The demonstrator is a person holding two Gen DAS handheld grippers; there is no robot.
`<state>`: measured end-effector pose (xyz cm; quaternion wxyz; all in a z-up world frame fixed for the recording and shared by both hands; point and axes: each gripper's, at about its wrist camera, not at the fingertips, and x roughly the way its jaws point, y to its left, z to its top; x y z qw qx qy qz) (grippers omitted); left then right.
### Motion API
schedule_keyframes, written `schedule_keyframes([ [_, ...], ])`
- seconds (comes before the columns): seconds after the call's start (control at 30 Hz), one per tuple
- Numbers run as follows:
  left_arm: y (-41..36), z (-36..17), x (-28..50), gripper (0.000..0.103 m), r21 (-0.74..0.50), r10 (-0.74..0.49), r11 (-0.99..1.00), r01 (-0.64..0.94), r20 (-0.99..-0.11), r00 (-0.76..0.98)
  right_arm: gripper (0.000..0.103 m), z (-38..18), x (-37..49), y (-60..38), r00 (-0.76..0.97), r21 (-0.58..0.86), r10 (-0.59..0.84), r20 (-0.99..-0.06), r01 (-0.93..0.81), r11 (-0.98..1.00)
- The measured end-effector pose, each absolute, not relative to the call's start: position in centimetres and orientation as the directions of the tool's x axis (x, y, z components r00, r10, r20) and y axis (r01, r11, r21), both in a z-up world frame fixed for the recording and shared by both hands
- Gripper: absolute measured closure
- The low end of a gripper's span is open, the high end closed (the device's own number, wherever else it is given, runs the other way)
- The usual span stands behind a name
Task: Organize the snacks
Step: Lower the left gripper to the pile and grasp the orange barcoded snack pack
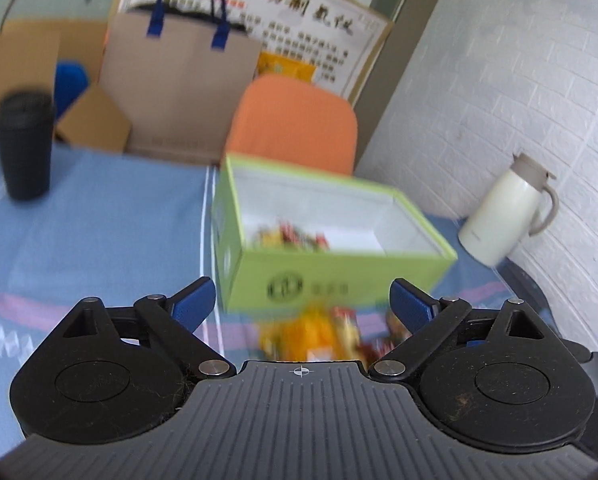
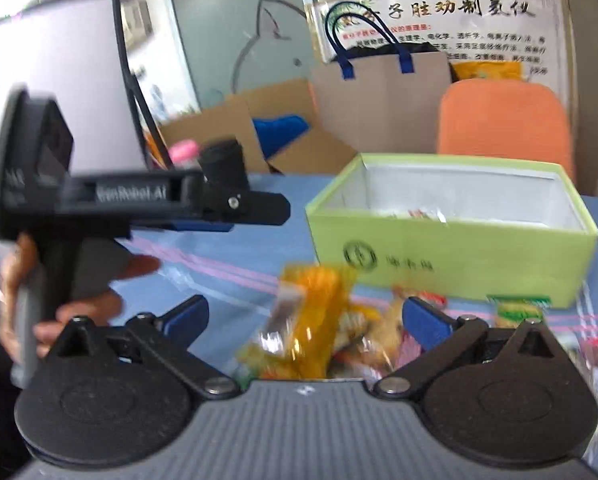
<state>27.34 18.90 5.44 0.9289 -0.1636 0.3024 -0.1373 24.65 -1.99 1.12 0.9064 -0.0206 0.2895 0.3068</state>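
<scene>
Blue cloth with pink stripes [image 1: 99, 240] covers the table, and a white brick wall [image 1: 539, 80] rises on the right with a cream thermos jug [image 1: 503, 216] at its foot. Front and centre sits the lime-green box [image 1: 339, 276], lid off, a few bright wrappers [image 1: 295, 236] lying on its white floor. Just in front of the box, loose on the cloth, is the snack pile [image 2: 319, 320], orange and yellow packets, blurred. The left gripper [image 1: 302, 304] is spread wide, nothing between its blue pads, hovering over that pile. The right gripper [image 2: 305, 318] is wide open too, empty, with the pile straight ahead between its fingers. Off to the left stands a black tumbler [image 1: 25, 144]; behind the table, an orange chair [image 1: 295, 120], a brown paper bag [image 1: 179, 88] with blue handles, and cardboard boxes [image 2: 235, 120].
</scene>
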Motion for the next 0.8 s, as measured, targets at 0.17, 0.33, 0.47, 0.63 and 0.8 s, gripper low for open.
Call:
schedule_keyframes([
  [0.17, 19.5, 2.8, 26.6, 0.022, -0.460, -0.396, 0.879, 0.124, -0.559, 0.729, 0.001, -0.8, 23.4, -0.4, 0.675, 0.081, 0.497, -0.545, -0.548, 0.833],
  [0.33, 19.3, 2.4, 27.2, 0.022, -0.485, -0.430, 0.862, 0.144, -0.551, 0.715, 0.001, -1.7, 23.4, 1.1, 0.666, 0.074, 0.492, -0.561, -0.552, 0.831],
  [0.47, 18.9, 1.7, 28.0, 0.027, -0.476, -0.454, 0.861, 0.176, -0.568, 0.687, 0.007, -2.3, 24.3, 2.0, 0.652, 0.076, 0.491, -0.578, -0.556, 0.828],
  [0.63, 18.5, 0.7, 28.8, 0.039, -0.485, -0.479, 0.853, 0.190, -0.585, 0.655, 0.042, -3.1, 25.8, 2.3, 0.626, 0.105, 0.499, -0.599, -0.556, 0.824],
  [0.8, 18.0, 0.2, 28.6, 0.083, -0.516, -0.536, 0.824, 0.236, -0.573, 0.620, 0.051, -2.3, 25.1, 1.5, 0.646, 0.102, 0.504, -0.574, -0.554, 0.826],
])
